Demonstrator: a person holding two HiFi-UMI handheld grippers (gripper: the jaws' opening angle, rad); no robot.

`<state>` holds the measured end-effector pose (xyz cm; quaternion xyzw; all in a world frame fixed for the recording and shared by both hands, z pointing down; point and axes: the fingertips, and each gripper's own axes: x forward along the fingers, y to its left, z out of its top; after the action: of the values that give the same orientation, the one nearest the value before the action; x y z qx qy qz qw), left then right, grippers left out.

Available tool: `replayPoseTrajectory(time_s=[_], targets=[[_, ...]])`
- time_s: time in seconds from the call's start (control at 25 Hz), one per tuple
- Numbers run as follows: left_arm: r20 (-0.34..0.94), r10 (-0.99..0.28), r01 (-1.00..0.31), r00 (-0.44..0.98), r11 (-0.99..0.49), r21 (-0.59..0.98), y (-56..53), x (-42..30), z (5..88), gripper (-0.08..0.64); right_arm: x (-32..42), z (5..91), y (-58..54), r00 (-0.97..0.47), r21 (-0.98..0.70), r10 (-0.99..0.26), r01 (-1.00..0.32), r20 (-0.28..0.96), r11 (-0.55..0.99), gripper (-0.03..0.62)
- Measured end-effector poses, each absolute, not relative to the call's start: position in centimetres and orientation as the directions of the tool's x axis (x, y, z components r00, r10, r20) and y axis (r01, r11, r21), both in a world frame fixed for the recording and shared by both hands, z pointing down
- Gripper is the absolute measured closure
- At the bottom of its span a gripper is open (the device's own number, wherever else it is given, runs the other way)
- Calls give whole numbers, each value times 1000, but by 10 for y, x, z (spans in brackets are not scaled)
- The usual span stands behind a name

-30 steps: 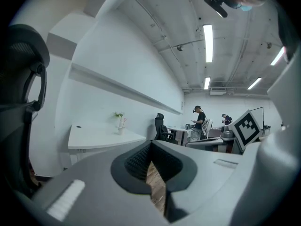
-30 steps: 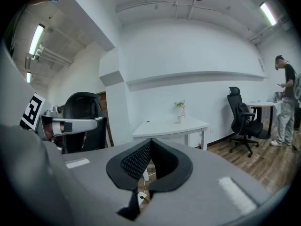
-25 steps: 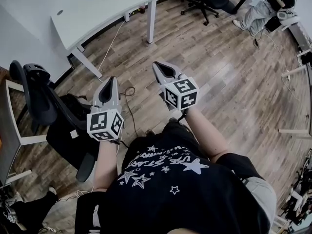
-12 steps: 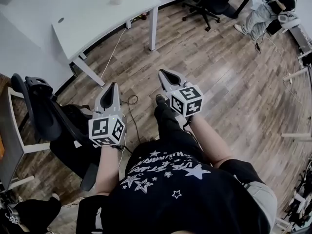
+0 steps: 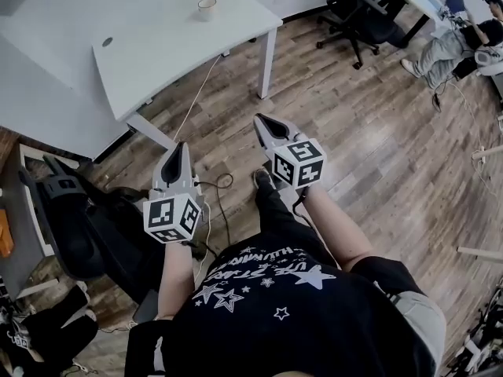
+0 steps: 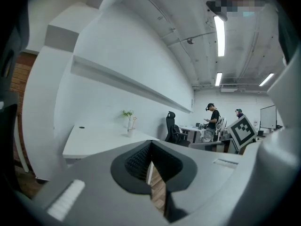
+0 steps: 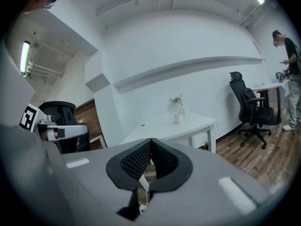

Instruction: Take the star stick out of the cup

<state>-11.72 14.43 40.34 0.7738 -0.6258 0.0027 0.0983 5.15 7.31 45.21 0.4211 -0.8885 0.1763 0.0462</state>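
A small white cup (image 5: 207,6) stands far off on the white table (image 5: 157,38) at the top of the head view. In the left gripper view the cup (image 6: 130,131) holds a green sprig and a thin star stick (image 6: 134,119). The right gripper view shows the cup (image 7: 178,118) on the same table. My left gripper (image 5: 178,146) and right gripper (image 5: 261,118) hang over the wooden floor, well short of the table. Both are shut with nothing between the jaws.
A black office chair (image 5: 71,218) stands close on my left, and a cable (image 5: 220,191) lies on the floor ahead. Another chair (image 5: 361,6) and a seated person (image 5: 456,42) are at the far right. A white wall shelf (image 7: 188,67) hangs above the table.
The table and cup have slid lower and nearer in the head view as the person walks towards them. Both grippers stay shut and level.
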Motion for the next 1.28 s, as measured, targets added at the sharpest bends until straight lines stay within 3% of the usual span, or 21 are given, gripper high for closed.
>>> replayPoseTrajectory(time_s=[0.64, 1.28], targets=[[155, -980, -988, 124, -108, 108, -65, -103, 398, 558, 55, 445, -155, -725, -322, -657, -685, 208, 654, 575], [153, -980, -981, 124, -98, 167, -127, -117, 402, 558, 41, 450, -214, -748, -334, -628, -660, 214, 673, 575]])
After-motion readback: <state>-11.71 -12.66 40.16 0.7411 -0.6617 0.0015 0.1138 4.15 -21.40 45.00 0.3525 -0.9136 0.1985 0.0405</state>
